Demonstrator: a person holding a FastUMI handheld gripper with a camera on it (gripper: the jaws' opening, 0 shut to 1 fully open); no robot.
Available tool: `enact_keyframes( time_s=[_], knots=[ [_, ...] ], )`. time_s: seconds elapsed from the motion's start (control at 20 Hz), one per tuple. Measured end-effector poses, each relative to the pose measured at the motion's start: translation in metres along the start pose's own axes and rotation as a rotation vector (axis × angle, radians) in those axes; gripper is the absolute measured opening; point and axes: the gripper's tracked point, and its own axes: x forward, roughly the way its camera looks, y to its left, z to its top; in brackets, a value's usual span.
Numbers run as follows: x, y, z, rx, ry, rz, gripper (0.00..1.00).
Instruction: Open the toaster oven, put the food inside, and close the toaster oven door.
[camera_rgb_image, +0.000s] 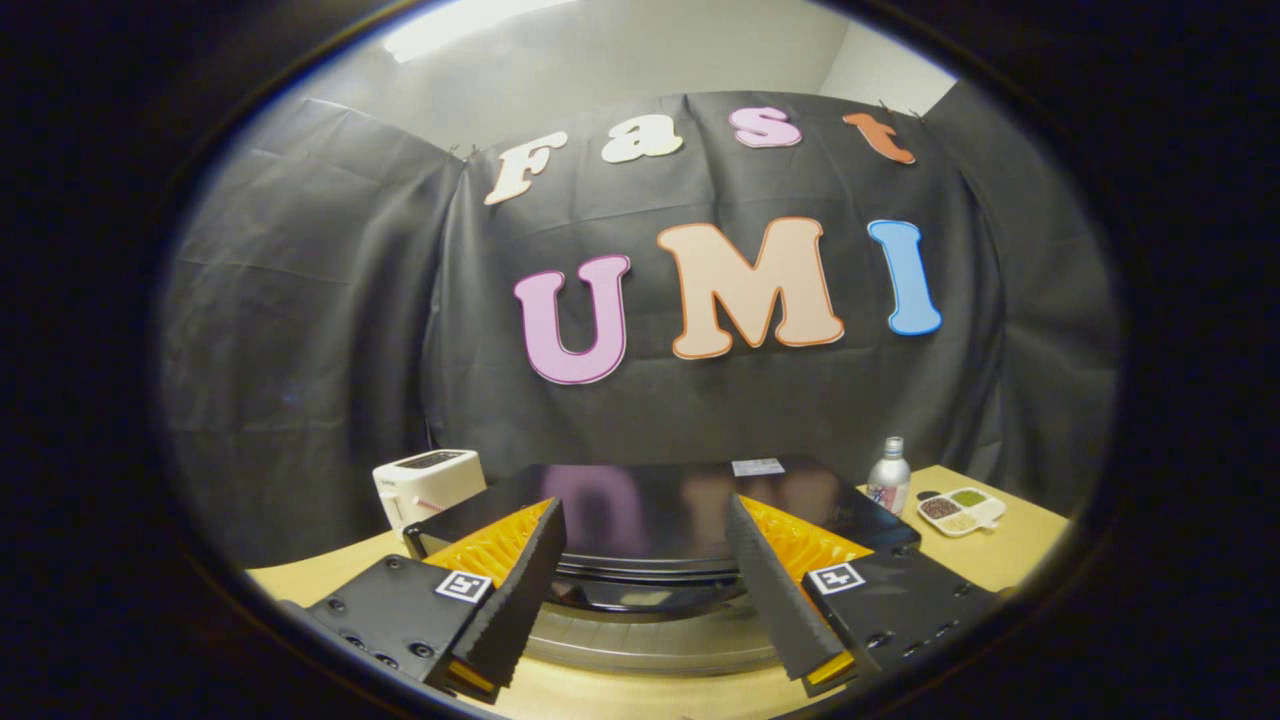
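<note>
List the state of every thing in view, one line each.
Glossy black toaster oven: seen from above, just ahead of the fingers; door state cannot be told.
White pop-up toaster: upright, beside the oven.
Silver bottle: upright, capped.
White divided dish: flat, compartments filled.
Gripper: open, holding nothing.

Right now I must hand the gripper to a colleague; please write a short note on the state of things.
Gripper: open, holding nothing, fingers spread either side of the oven's front edge.
Oven: black, seen from above, just ahead of the fingers on the table. I cannot tell whether the door is open.
Beside it: a white toaster on one side, a bottle and a small sectioned dish on the other.
Done: nothing that I can confirm.
Left: open the door, put the food in, close the door.
</note>
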Motion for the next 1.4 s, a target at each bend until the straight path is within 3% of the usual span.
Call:
enact_keyframes(
  time_s=[0.4,0.75,1.4],
  knots=[
    [0.009,0.002,-0.024,-0.018,0.05,-0.002,0.98],
    [0.009,0.002,-0.024,0.008,0.007,-0.013,0.98],
    [-0.027,0.005,-0.027,0.005,-0.027,-0.012,0.98]
  ],
)
